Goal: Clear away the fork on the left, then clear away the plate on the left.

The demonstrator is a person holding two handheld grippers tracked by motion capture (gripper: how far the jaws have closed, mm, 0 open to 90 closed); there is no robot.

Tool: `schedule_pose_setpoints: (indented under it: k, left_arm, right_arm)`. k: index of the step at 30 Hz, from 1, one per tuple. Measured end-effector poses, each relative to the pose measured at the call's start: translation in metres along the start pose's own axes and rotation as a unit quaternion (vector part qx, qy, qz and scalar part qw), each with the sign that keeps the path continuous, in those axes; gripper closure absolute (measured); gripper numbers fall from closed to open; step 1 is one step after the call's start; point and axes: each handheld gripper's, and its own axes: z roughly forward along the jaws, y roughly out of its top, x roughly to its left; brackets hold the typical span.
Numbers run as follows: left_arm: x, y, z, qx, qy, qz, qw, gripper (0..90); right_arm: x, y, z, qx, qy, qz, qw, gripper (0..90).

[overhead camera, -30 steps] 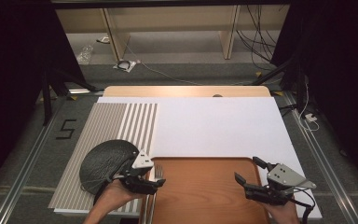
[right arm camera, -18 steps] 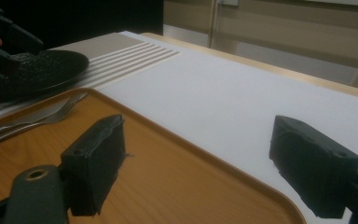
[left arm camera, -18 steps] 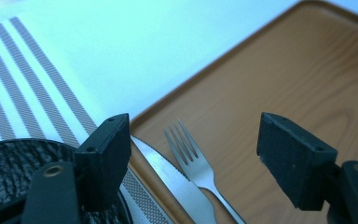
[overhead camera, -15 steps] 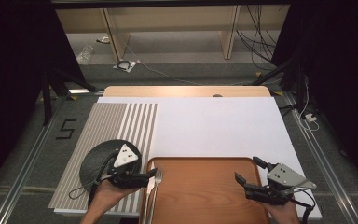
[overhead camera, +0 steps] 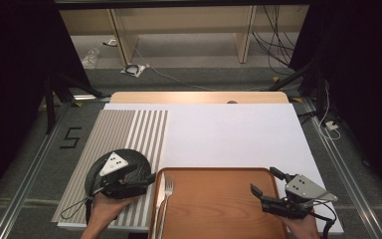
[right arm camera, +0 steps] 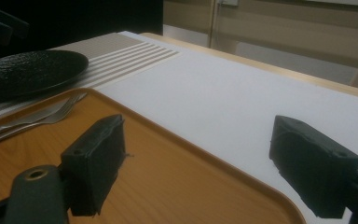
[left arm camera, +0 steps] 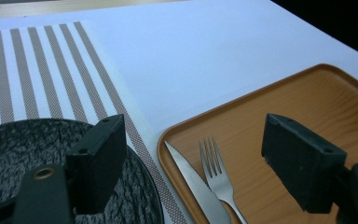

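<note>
Left gripper [overhead camera: 151,178] hovers over the black plate [overhead camera: 129,162] just left of the wooden tray [overhead camera: 219,209], jaws wide and empty, seemingly lining up on the fork [left arm camera: 216,172] beside the knife [left arm camera: 196,184], while the right gripper [overhead camera: 263,186] waits, jaws open, above the tray.

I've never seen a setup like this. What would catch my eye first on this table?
Probably the brown wooden tray at the near edge, with a knife and fork lying side by side at its left end. Just left of it, a black plate sits on a striped placemat. A person holds the left gripper over the plate's edge and the right gripper over the tray's right end, both with fingers spread and holding nothing.
</note>
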Motion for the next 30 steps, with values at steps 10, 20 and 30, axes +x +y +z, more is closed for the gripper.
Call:
schedule_pose_setpoints:
  k: [10, 20, 30]
  left_arm:
    - [0.014, -0.005, -0.01, -0.014, 0.012, -0.046, 0.9988, 20.0]
    - [0.027, -0.011, -0.02, -0.029, 0.033, -0.08, 0.9958, 19.1]
    - [0.035, -0.018, -0.027, -0.033, 0.043, -0.099, 0.9936, 19.1]
  right_arm:
    - [0.0, 0.0, 0.001, -0.002, 0.0, 0.001, 1.0, 19.3]
    - [0.0, 0.0, 0.001, -0.003, 0.0, 0.002, 1.0, 19.3]
    - [0.001, 0.0, 0.001, -0.001, 0.0, 0.0, 1.0, 19.3]
